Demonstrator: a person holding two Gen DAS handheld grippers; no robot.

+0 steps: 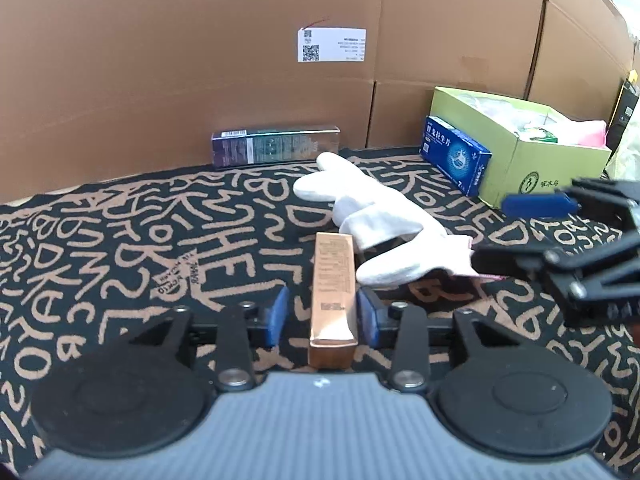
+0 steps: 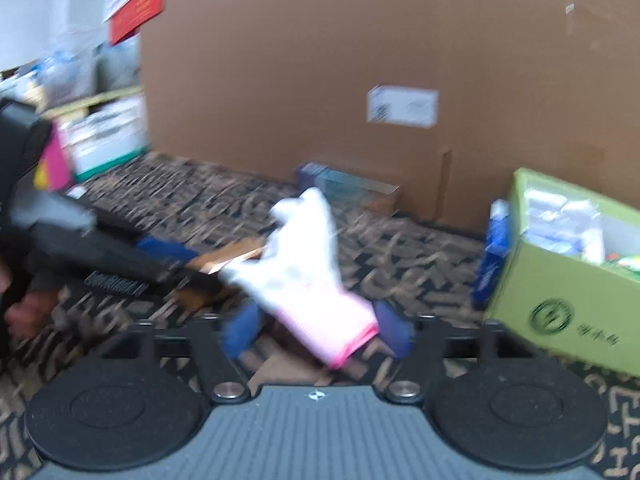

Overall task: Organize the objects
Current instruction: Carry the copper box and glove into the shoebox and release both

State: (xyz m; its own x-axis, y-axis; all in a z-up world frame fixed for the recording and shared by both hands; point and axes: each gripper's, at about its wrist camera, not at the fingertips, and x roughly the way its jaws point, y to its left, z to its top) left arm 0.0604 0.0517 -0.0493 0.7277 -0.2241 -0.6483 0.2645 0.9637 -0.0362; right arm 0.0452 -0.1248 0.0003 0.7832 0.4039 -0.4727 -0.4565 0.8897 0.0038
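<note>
Heads up: your left claw (image 1: 324, 316) is apart around the box (image 1: 333, 300), right claw (image 2: 316, 330) apart around the glove (image 2: 304, 256) at 12 o'clock; close off-centre and either skids.

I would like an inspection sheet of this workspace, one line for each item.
Surface: patterned black-and-tan cloth.
Job's things: copper box between left gripper fingers; white glove lying flat; dark box along cardboard wall; blue medicine box leaning on green box.
Clutter: green box filled with packets.
Grippers: left gripper open, right pad near copper box; right gripper open around glove cuff.
Cables: nothing seen.
Surroundings: stacked boxes, blurred.
</note>
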